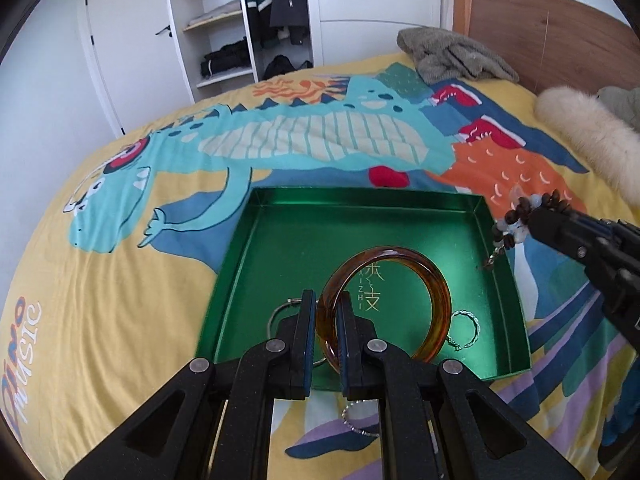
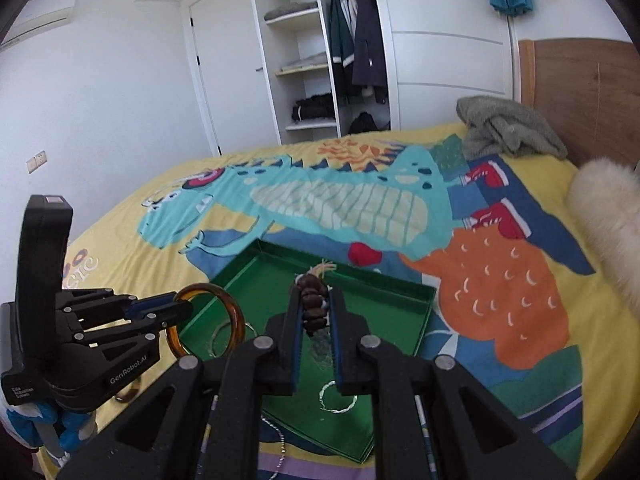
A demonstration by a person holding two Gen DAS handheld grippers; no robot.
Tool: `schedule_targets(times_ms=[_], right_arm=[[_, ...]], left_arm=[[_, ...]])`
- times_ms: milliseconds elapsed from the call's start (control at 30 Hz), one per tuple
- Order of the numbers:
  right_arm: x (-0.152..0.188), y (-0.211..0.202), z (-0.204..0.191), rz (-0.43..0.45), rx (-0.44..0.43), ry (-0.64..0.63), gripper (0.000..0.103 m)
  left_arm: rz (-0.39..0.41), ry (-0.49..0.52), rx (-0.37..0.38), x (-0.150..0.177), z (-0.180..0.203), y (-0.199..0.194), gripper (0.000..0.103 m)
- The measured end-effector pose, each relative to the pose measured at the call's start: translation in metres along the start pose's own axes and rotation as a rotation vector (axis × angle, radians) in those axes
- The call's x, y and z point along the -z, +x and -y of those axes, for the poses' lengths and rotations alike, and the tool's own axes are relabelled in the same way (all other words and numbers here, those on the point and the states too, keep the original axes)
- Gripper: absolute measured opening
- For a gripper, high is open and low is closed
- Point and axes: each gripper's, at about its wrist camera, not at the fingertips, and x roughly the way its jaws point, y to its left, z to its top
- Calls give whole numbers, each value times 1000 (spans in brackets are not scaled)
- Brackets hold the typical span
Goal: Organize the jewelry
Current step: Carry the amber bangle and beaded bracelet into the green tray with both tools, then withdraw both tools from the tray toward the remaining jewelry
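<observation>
A green tray (image 1: 280, 248) lies on the bed; it also shows in the right wrist view (image 2: 400, 300). My left gripper (image 1: 325, 312) is shut on an amber bangle (image 1: 432, 280) and holds it over the tray; the bangle also shows in the right wrist view (image 2: 236, 312). My right gripper (image 2: 314, 304) is shut on a brown beaded bracelet (image 2: 314, 296) above the tray. In the left wrist view that bracelet (image 1: 516, 220) hangs at the tray's right edge. Silver rings (image 1: 466, 328) lie in the tray.
The yellow dinosaur bedspread (image 1: 120, 280) surrounds the tray. A silver chain (image 1: 356, 420) lies on the bed by the tray's near edge. A grey garment (image 1: 452, 54) and a fluffy white pillow (image 1: 588, 128) sit near the wooden headboard (image 1: 540, 28). An open wardrobe (image 2: 320, 48) stands behind.
</observation>
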Motion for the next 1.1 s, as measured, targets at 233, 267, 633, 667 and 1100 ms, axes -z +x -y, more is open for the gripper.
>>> schedule_targets(times_ms=[233, 267, 633, 667, 1100], right_arm=[[32, 73, 36, -110, 45, 37, 11], [35, 77, 39, -119, 51, 40, 11], [56, 104, 48, -203, 98, 33, 12], [57, 104, 48, -205, 101, 27, 12], [48, 68, 30, -175, 134, -46, 35]], left_arm=[[-72, 17, 12, 4, 20, 62, 10], [-78, 18, 13, 5, 21, 68, 10], [-104, 38, -12, 18, 26, 87, 10], [-103, 42, -16, 19, 27, 87, 10], [-60, 20, 0, 20, 11, 44, 35]])
